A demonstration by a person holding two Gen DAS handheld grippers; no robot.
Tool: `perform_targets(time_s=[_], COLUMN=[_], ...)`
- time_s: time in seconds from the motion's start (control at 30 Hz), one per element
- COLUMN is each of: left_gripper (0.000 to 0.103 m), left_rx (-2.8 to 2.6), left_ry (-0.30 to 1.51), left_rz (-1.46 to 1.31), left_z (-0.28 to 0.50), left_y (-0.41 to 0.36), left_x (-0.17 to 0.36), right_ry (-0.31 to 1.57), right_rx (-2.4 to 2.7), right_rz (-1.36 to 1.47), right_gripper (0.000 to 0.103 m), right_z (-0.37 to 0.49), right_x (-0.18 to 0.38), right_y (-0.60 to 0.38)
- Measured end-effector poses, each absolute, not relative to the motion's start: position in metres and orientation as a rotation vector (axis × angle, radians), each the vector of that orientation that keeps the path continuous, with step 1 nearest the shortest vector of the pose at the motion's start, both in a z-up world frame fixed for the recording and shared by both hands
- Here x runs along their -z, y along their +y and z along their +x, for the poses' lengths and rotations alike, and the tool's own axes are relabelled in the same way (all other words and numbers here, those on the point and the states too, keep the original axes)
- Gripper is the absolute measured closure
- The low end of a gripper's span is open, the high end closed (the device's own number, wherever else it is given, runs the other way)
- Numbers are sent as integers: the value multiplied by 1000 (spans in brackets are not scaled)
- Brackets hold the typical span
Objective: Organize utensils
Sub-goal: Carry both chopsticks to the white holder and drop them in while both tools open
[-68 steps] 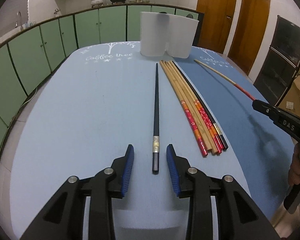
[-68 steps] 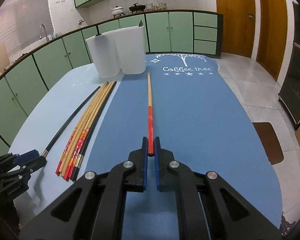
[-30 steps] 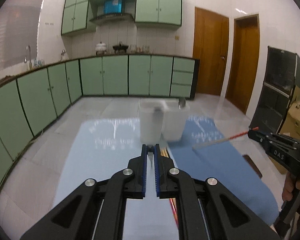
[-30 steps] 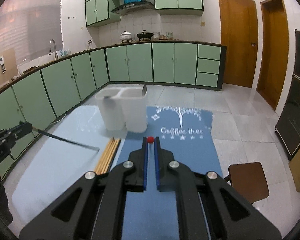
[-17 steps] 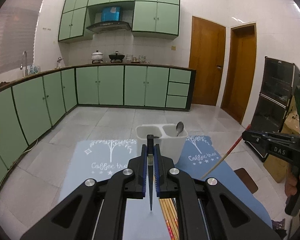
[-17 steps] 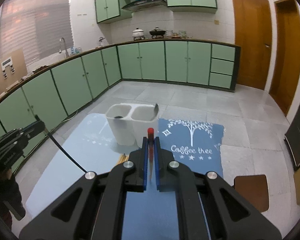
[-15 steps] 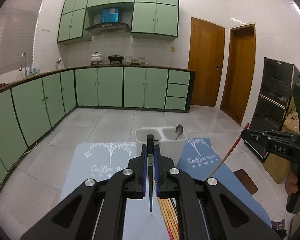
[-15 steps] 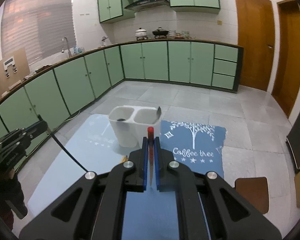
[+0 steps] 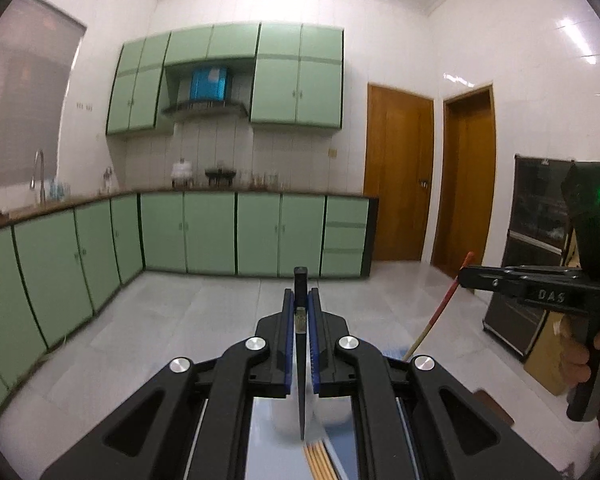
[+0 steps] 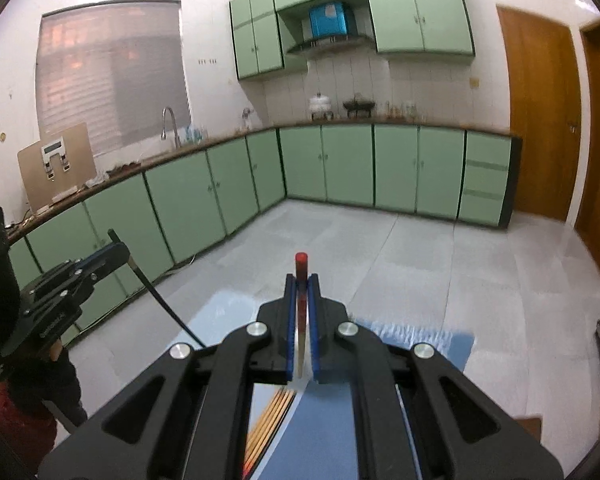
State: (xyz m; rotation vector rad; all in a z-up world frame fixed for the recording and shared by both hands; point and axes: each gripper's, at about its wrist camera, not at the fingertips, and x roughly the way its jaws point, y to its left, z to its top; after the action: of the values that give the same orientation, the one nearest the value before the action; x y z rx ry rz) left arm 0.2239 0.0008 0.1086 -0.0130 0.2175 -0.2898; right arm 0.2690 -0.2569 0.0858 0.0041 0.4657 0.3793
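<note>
Left gripper (image 9: 301, 316) jaws clamp a slender black chopstick (image 9: 301, 368), right gripper (image 10: 301, 312) jaws a red-topped wooden chopstick (image 10: 300, 304); hanging near-vertical, either might pivot and miss the blurred white holder (image 9: 312, 412).

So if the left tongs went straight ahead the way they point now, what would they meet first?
Nothing near: the left tongs, shut on the black chopstick, point over open floor toward the green base cabinets. Depth is hard to judge.
</note>
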Motion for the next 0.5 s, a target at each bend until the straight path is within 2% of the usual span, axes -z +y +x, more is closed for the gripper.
perform_targets(time_s=[0.23,0.5], left_gripper=[96,96], left_rx=[259,253], left_ry=[142,203], left_rz=[10,-18], left_z=[279,342], left_y=[-22,-37], left_x=[-120,-74], right_ry=[443,524], right_rx=[-329,-322], right_rz=[-14,-8], right_gripper=[98,98], right_z=[327,367], right_x=[-91,-40], right_y=[-251,-247])
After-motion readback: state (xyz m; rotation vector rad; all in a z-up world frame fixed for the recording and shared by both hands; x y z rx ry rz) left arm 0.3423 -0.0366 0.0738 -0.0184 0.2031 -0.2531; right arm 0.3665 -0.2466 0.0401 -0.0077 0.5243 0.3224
